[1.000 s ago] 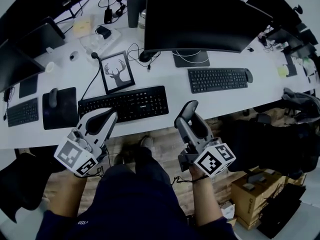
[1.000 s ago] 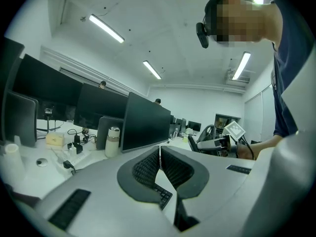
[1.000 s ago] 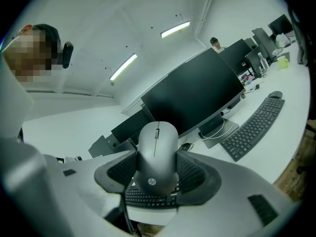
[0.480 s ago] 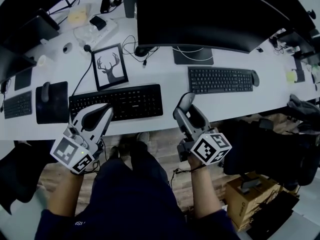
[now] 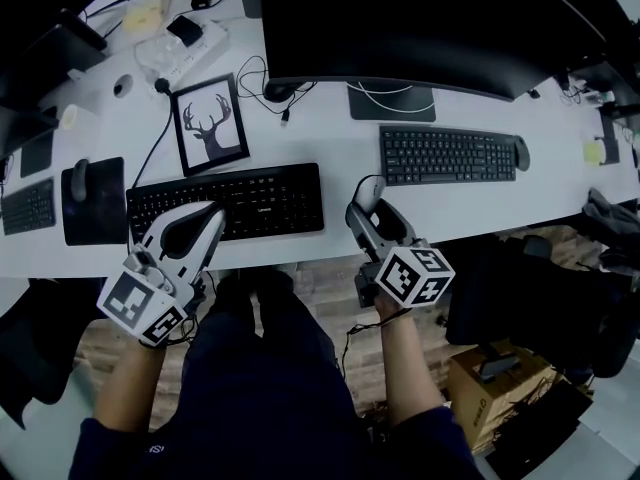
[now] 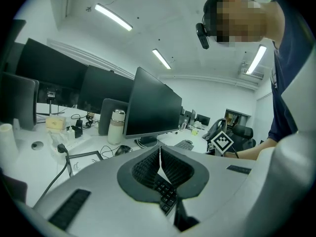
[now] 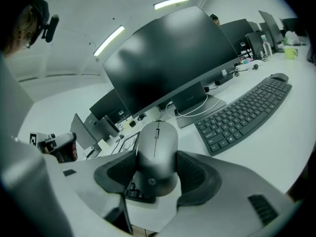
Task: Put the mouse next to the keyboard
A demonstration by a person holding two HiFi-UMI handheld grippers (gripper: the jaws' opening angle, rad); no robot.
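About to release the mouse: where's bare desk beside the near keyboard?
Bare desk lies right of the near keyboard, bordered by the second keyboard and the monitor stand. Its left is crowded: mouse pad, deer picture, cable.

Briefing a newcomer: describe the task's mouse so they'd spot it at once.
Start at the big curved monitor on the white desk, then drop to the right end of the nearest black keyboard. The grey mouse there is clamped in the right gripper; the pad mouse and the far keyboard's mouse lie ungripped.

"hp" logo [image 7: 151,181] on mouse [image 7: 157,147], rear end. Keyboard [image 5: 225,200] brand mark too small to read.
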